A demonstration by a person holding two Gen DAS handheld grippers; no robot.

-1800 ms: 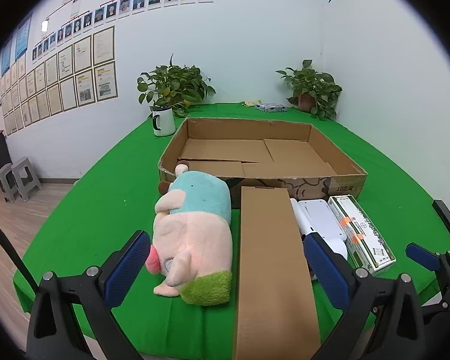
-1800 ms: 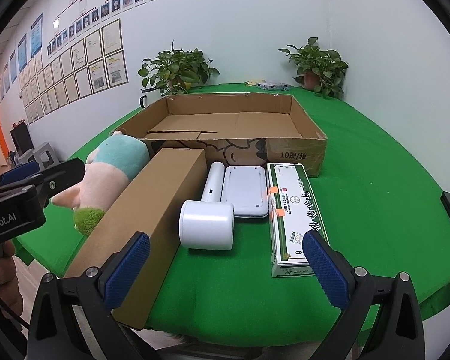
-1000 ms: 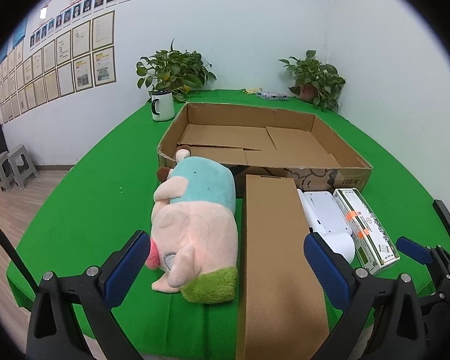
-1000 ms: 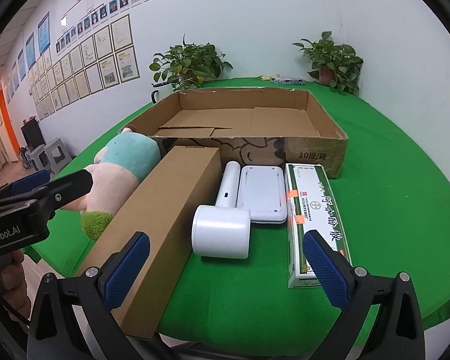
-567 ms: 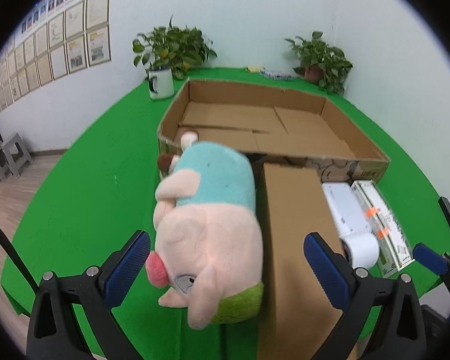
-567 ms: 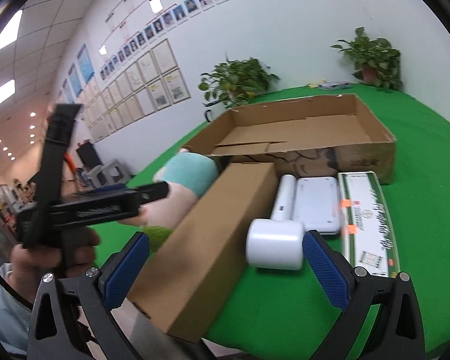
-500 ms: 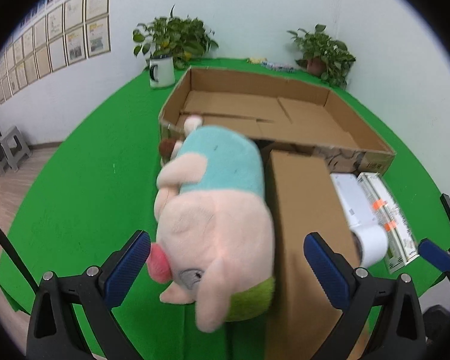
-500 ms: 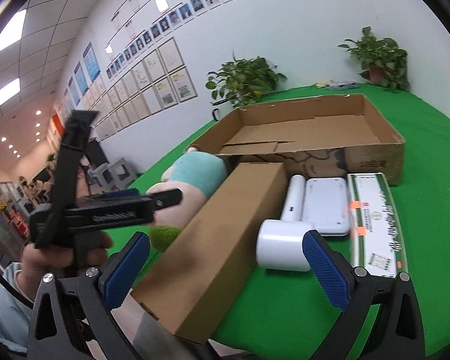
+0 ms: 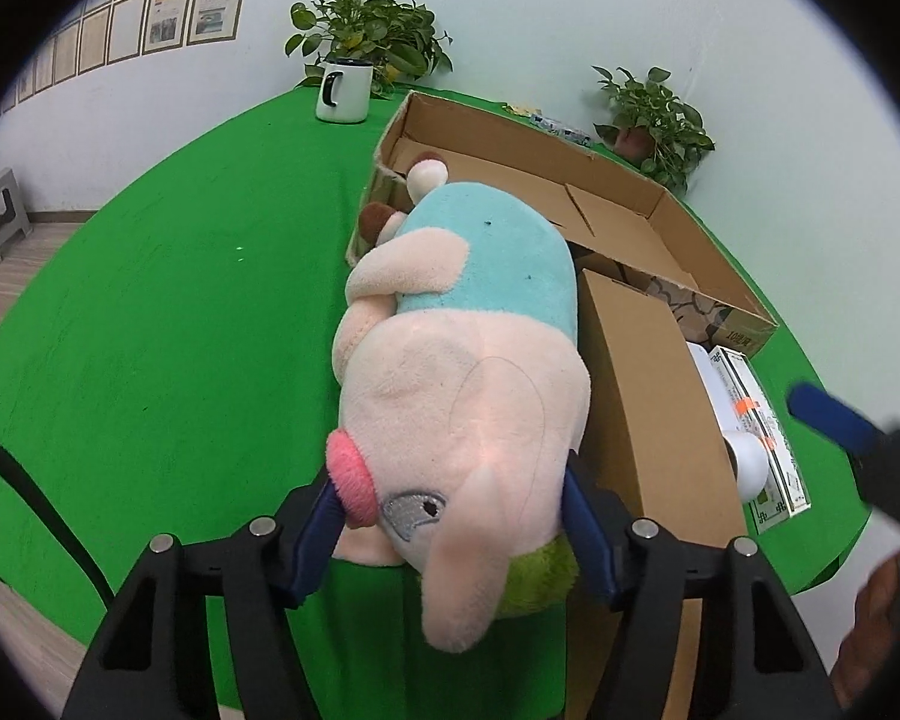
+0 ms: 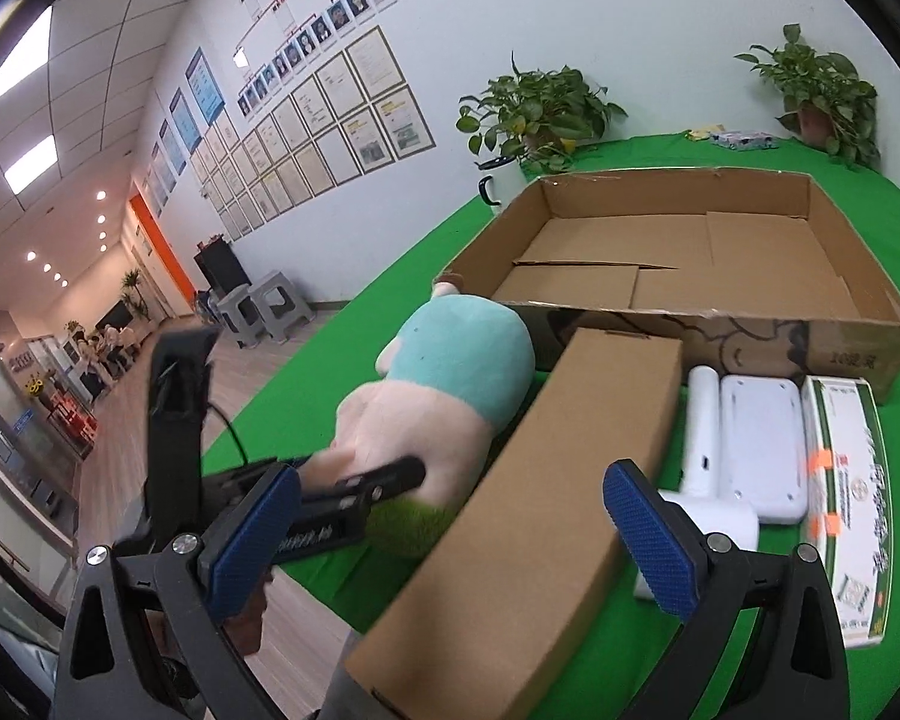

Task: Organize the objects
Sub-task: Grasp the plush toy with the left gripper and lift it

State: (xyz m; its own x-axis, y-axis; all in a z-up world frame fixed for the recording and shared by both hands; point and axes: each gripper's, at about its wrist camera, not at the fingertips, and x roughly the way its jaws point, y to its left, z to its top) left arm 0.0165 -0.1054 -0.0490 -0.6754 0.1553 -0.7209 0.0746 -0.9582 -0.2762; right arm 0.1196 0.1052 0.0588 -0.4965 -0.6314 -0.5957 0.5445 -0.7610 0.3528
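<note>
Green cloth covers the round worktop [image 10: 870,210]; framed certificates [image 10: 330,114] line the white wall. Two potted plants [image 9: 366,36], one mug [image 9: 343,90], one open carton [image 10: 690,252], one long brown box [image 10: 540,510]. Left gripper [image 9: 450,531] fingers clench one plush toy [image 9: 468,372] lying beside that box; right gripper [image 10: 456,540] fingers are spread, holding nothing.
</note>
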